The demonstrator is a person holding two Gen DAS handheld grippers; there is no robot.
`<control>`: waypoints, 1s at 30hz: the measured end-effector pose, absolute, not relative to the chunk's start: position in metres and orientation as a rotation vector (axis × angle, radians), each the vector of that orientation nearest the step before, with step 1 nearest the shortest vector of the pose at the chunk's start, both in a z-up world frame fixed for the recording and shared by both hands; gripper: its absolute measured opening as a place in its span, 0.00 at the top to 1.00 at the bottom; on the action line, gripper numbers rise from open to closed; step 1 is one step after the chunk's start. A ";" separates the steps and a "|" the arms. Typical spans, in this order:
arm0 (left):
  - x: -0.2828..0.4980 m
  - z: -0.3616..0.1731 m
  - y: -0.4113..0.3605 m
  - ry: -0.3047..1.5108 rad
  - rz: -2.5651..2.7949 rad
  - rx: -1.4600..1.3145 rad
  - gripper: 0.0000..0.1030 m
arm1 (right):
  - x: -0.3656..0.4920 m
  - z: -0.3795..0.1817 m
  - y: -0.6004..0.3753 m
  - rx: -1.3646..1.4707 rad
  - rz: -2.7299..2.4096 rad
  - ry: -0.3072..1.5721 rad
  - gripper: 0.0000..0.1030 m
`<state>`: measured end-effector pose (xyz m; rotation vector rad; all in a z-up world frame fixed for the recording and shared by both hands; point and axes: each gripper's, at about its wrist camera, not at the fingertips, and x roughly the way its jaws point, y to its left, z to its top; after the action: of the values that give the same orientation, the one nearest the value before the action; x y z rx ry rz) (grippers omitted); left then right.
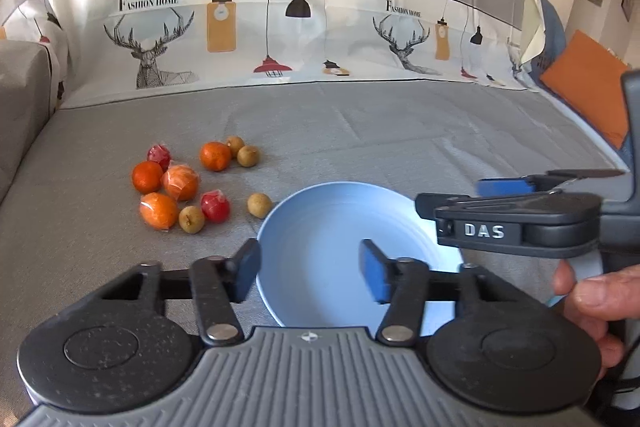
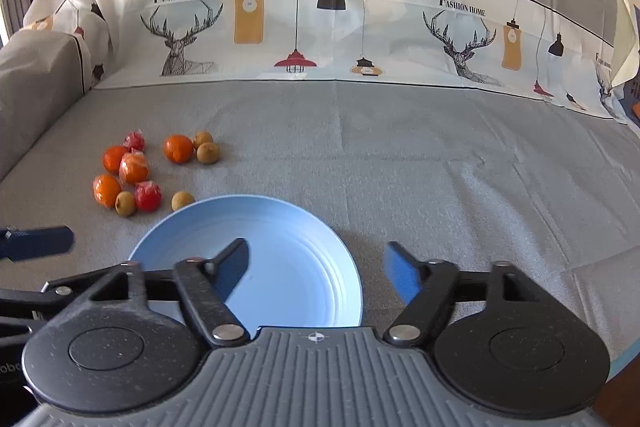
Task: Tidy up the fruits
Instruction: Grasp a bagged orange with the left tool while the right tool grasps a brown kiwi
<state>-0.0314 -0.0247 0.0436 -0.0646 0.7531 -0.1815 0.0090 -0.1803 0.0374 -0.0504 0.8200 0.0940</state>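
Your left claw (image 1: 310,273) is partly open, nothing between its blue pads, hovering over the near-left part of the blue plate (image 1: 320,211). Your right claw (image 2: 320,273) is spread a bit wider, also gripping nothing; its left finger (image 2: 230,269) sits over the plate (image 2: 280,227) and its right finger is past the plate's right rim, over grey cloth. In the left wrist view your right claw (image 1: 452,197) comes in side-on from the right, above the plate's far-right rim, with your hand (image 1: 592,303) on its handle.

The plate has nothing on it and lies on the grey sofa cover (image 1: 400,131), close in front of both claws.

The fruit is all off the plate, in a loose cluster on the cover to the plate's far left:
- four oranges (image 1: 161,211), at least two in clear wrap
- two red wrapped fruits (image 1: 215,206), one at the back of the cluster, one at the front
- four small brown round fruits (image 1: 248,155): two touching beside the rear orange, one in the front row, one alone just beside the plate's left rim (image 1: 259,205)

Neither claw touches any fruit. Behind, there's a printed backrest cover (image 1: 280,27) with deer and lamps, and an orange cushion (image 1: 588,91) at far right.
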 end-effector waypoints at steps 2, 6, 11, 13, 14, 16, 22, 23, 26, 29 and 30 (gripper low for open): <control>-0.027 0.052 -0.020 0.799 -0.210 -0.126 0.63 | 0.008 0.038 -0.179 -0.041 0.103 0.808 0.41; -0.012 0.087 -0.025 0.739 -0.252 -0.015 0.63 | 0.006 0.045 -0.176 -0.030 0.111 0.765 0.50; -0.006 0.111 -0.010 0.470 -0.267 0.188 0.63 | 0.003 0.054 -0.176 -0.002 0.107 0.716 0.50; -0.009 0.093 0.012 0.414 -0.251 0.160 0.63 | 0.004 0.055 -0.176 0.010 0.105 0.708 0.50; -0.008 0.077 0.027 0.427 -0.227 0.096 0.66 | 0.005 0.056 -0.175 0.016 0.106 0.706 0.50; 0.007 0.074 0.047 0.506 -0.122 0.002 0.85 | 0.006 0.057 -0.173 0.028 0.111 0.698 0.50; 0.038 0.058 0.103 0.629 -0.042 -0.325 0.85 | 0.012 0.061 -0.156 0.063 0.181 0.671 0.68; 0.043 0.054 0.106 0.663 -0.024 -0.327 0.85 | 0.014 0.060 -0.151 0.062 0.202 0.661 0.68; 0.057 0.037 0.113 0.763 0.008 -0.343 0.85 | 0.020 0.053 -0.135 0.039 0.241 0.671 0.68; 0.068 0.023 0.126 0.822 0.016 -0.391 0.85 | 0.029 0.041 -0.117 0.024 0.295 0.695 0.68; 0.070 0.019 0.130 0.838 0.021 -0.408 0.85 | 0.032 0.036 -0.110 -0.001 0.304 0.700 0.68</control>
<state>0.0704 0.1301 0.0187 -0.4075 0.8381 0.0212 0.0322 -0.1105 0.0364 -0.0010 0.7004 0.3038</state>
